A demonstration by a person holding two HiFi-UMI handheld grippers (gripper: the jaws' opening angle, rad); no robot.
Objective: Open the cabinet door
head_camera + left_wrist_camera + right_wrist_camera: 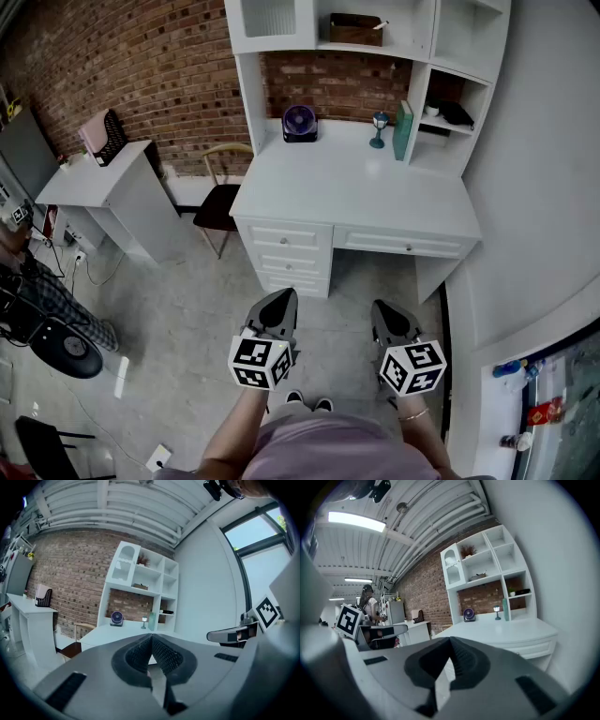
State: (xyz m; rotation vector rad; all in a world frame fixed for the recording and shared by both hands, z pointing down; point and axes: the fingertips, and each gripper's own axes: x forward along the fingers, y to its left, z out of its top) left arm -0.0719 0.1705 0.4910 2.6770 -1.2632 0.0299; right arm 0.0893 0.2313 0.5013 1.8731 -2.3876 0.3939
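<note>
The cabinet door is seen shut, well ahead of the left gripper and right gripper. Both are held pressed together, empty

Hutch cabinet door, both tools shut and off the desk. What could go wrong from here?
1. Left tool and right tool are shut; unless one opens, it may bump the cabinet door rather than grip it.
2. The door sits above the fan; a reach over the desk could knock it.
</note>
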